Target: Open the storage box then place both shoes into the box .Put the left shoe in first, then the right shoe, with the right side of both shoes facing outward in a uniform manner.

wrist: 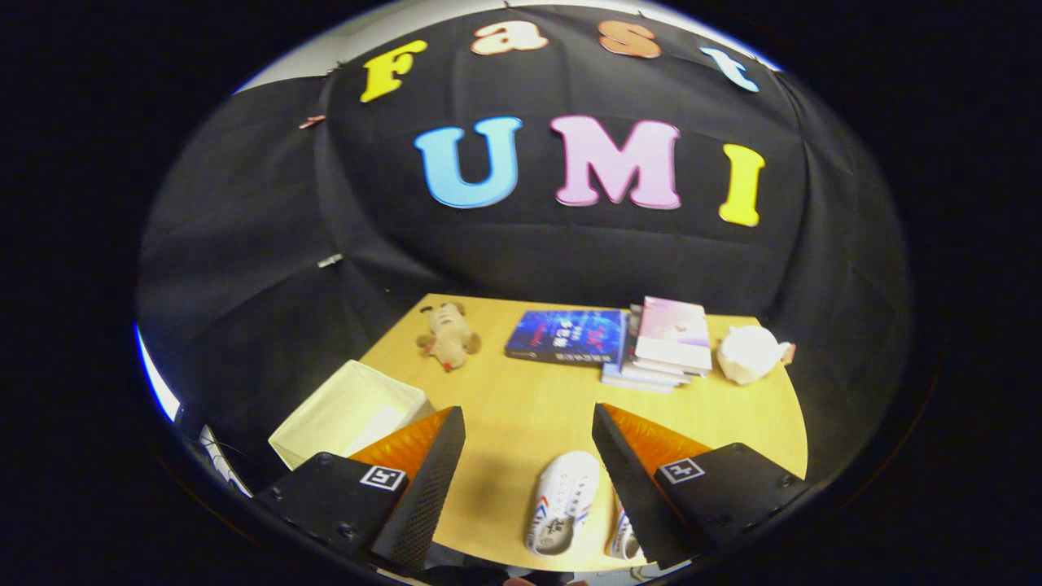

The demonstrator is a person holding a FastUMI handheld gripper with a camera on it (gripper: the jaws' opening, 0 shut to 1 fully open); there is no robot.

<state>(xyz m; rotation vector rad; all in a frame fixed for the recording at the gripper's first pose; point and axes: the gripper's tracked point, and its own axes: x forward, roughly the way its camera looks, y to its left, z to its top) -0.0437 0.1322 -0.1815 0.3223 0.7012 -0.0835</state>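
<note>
Cloth-walled booth (244, 244), wooden table (521, 407)

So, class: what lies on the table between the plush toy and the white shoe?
Nothing: in the gripper view, bare table runs from the plush toy to the white shoe.

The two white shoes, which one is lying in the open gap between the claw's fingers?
The left-hand shoe, seen whole between the fingers of the open claw. The other shoe is mostly hidden behind the right finger.
</note>
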